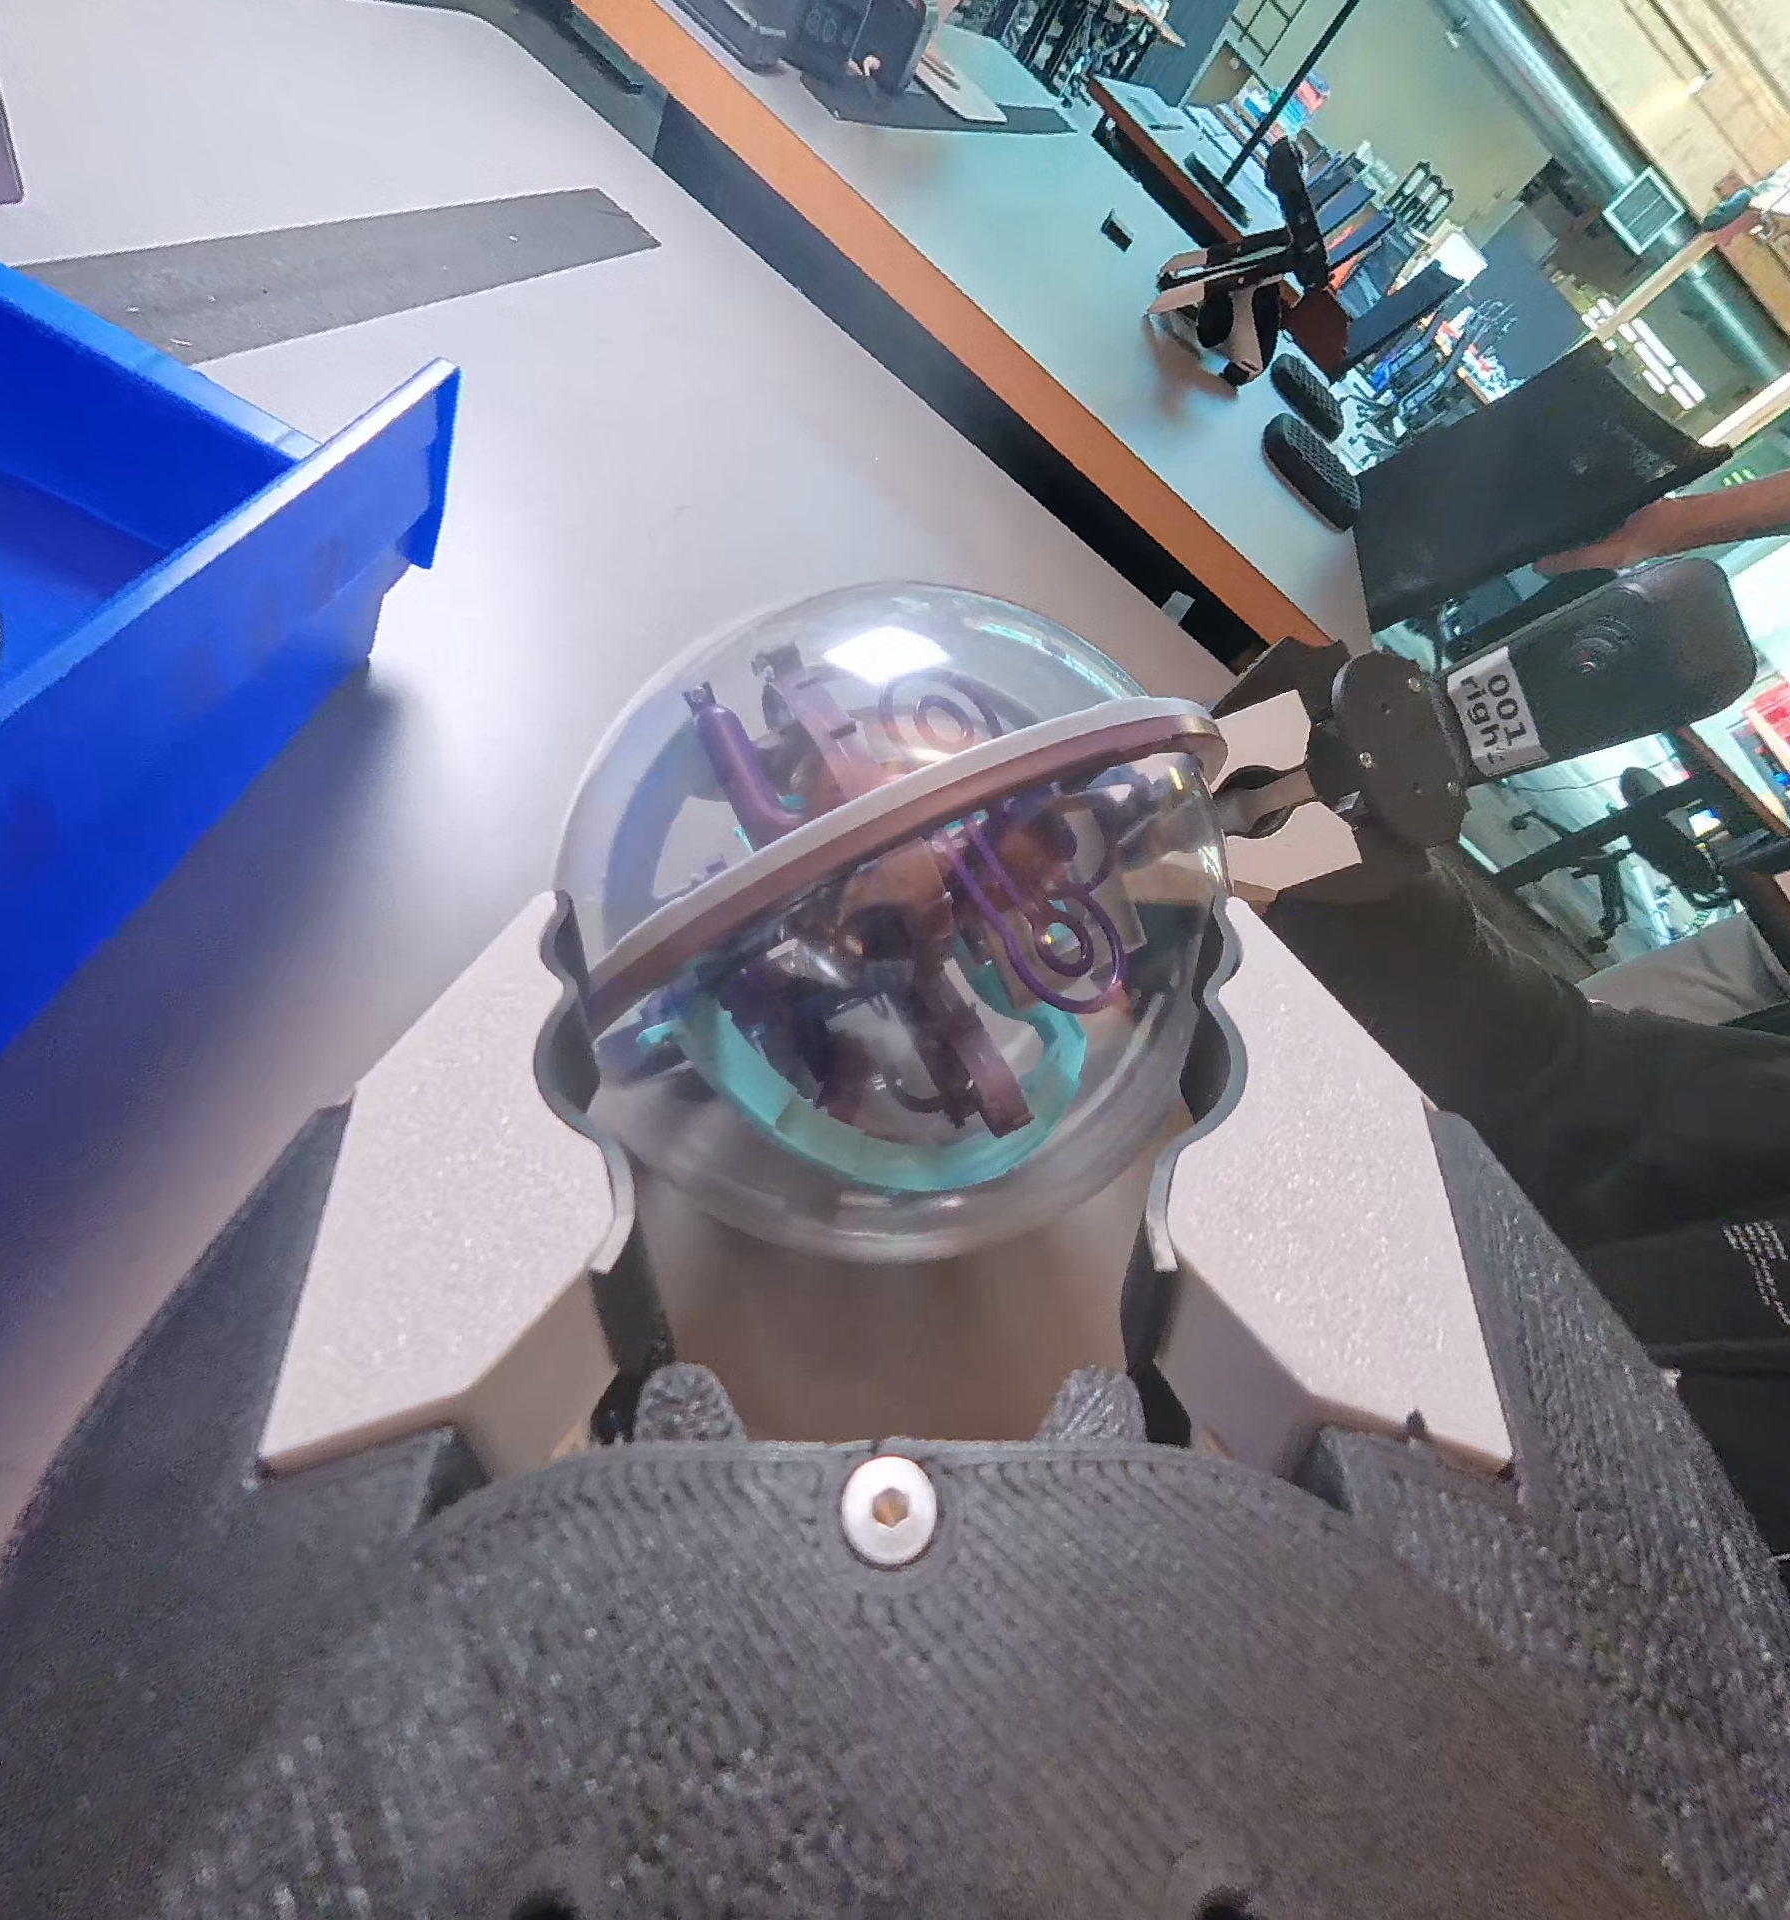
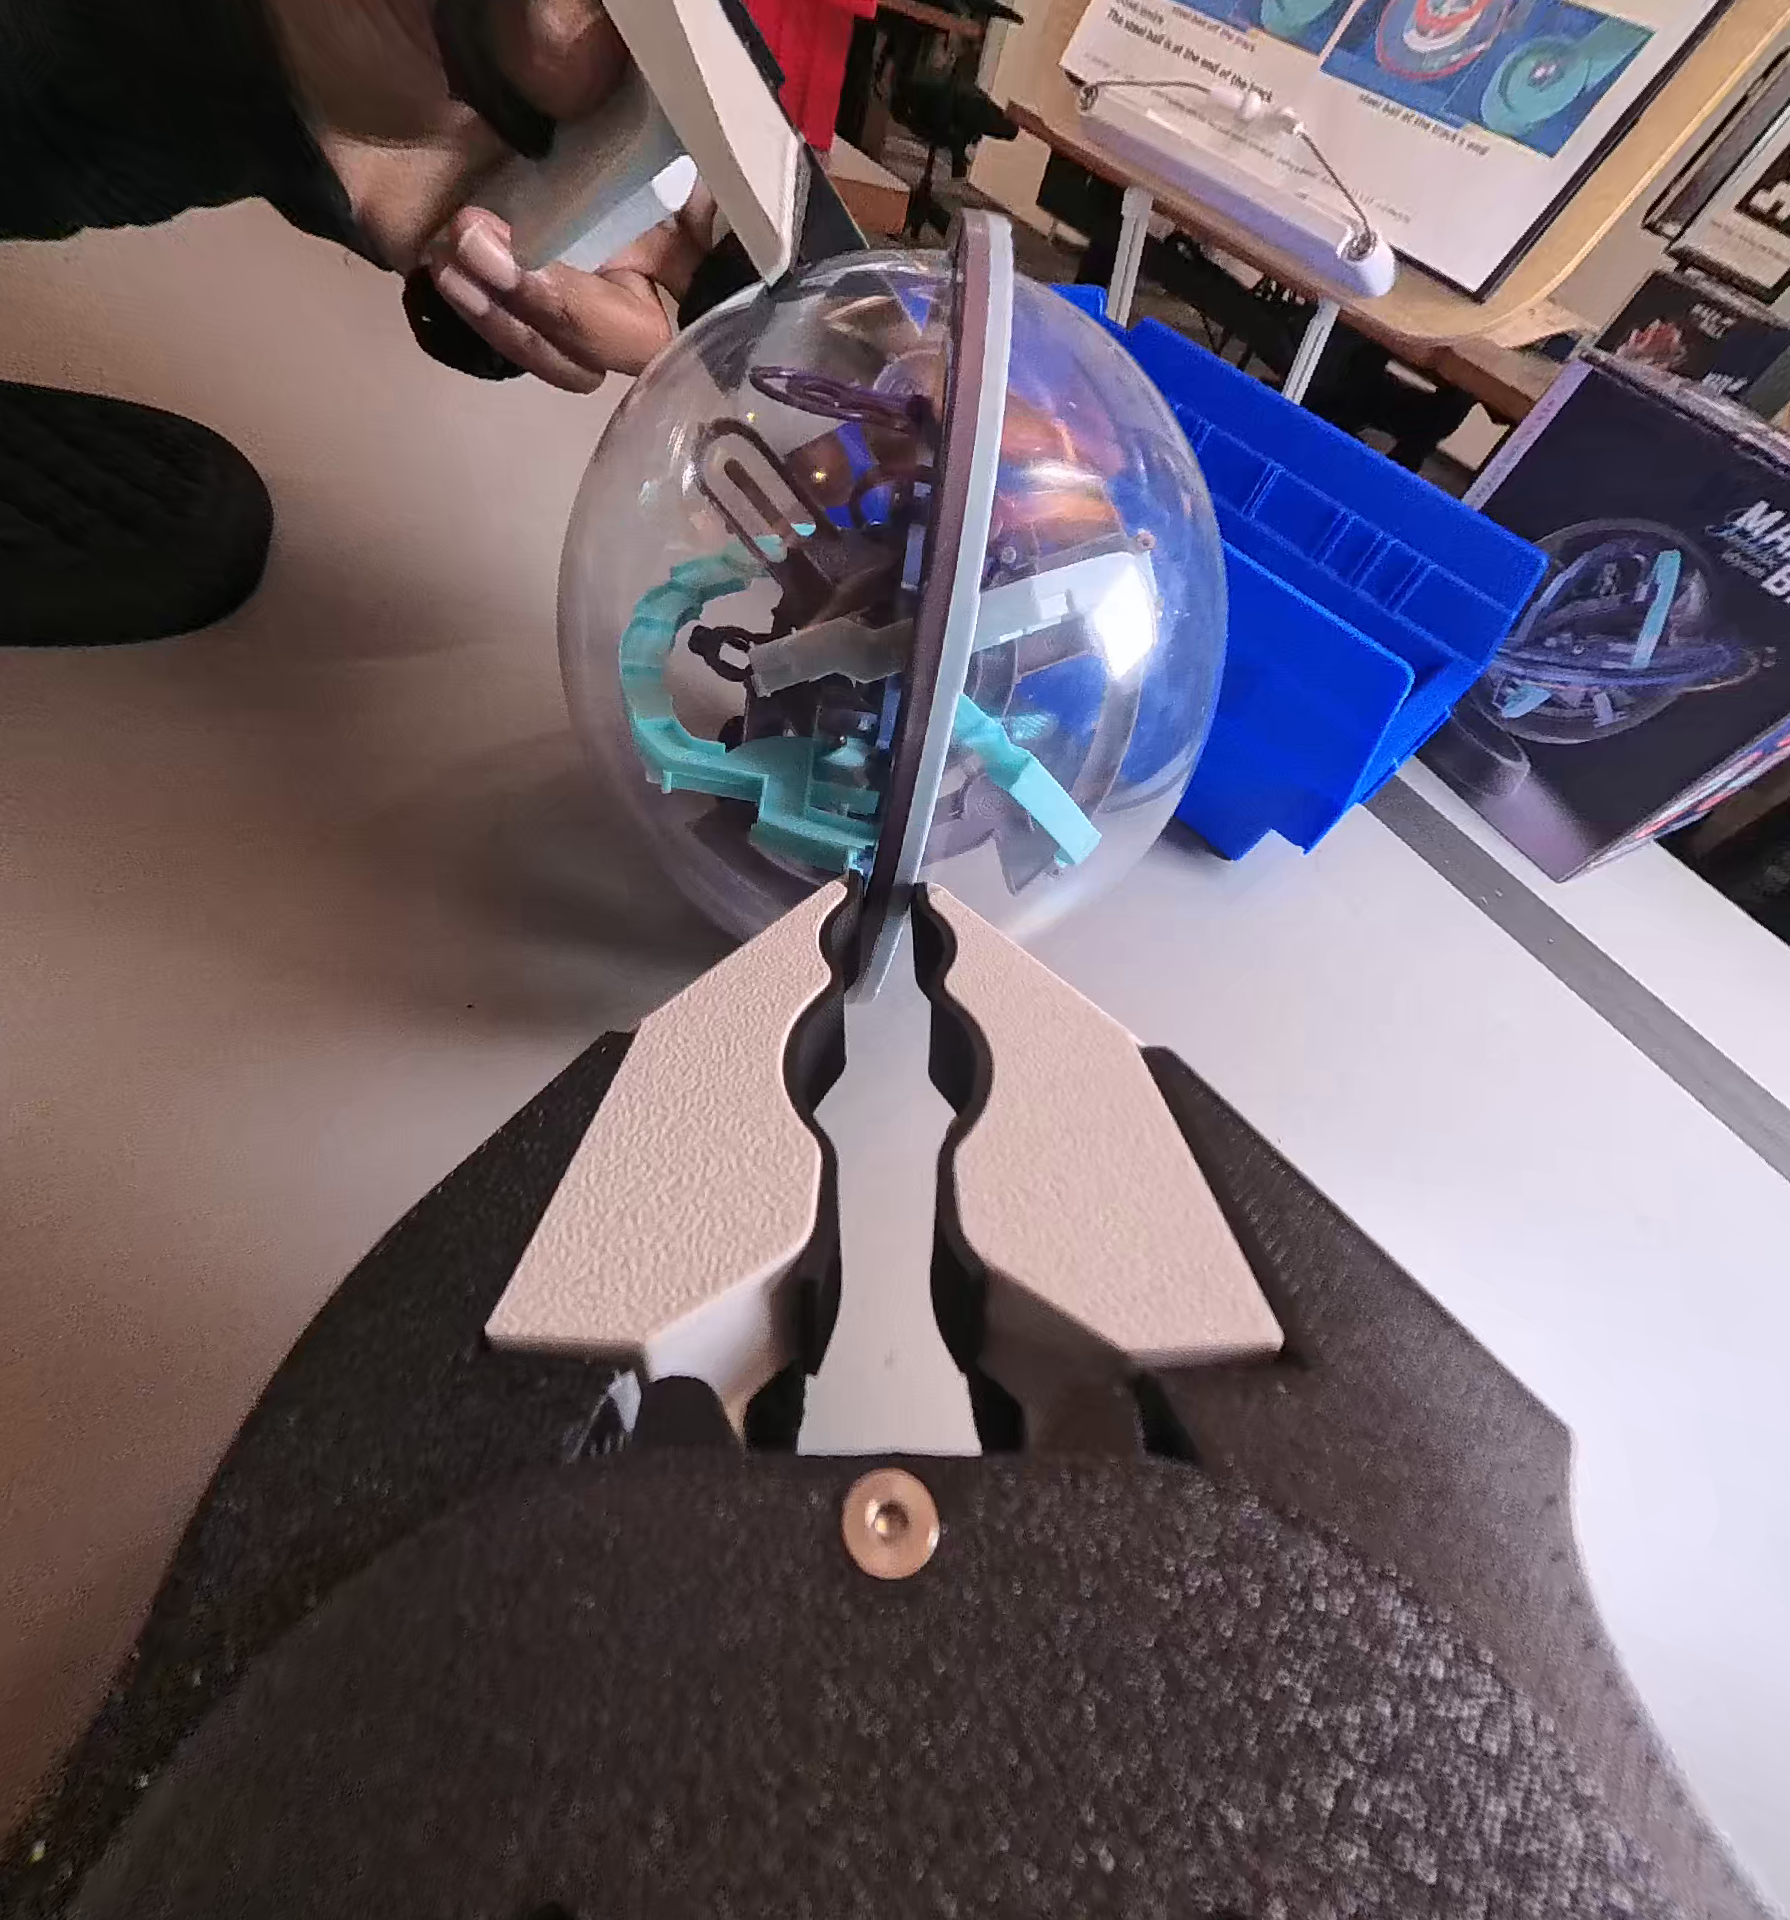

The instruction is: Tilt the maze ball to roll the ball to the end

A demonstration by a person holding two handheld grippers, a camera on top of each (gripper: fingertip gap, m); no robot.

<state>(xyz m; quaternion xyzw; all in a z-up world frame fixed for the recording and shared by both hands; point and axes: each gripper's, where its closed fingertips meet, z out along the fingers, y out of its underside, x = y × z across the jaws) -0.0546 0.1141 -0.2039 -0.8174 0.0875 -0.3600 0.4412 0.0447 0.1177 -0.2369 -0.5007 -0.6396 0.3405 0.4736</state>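
right gripper [image 2: 880, 925] pinches the ball's rim | left gripper [image 1: 886, 966] spread wide, hugging the maze ball [image 1: 886, 914] | ball over the table [image 1: 662, 436], rim slanting up toward the right gripper | blue bin [image 1: 195, 582] beside

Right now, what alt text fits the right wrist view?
The right gripper pinches the grey rim of the clear maze ball above a pale table. The left gripper's finger touches its top; a blue bin stands behind.

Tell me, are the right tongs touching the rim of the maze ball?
Touching. The right wrist view shows the right tongs closed on the flat rim of the maze ball, a fingertip on each side.
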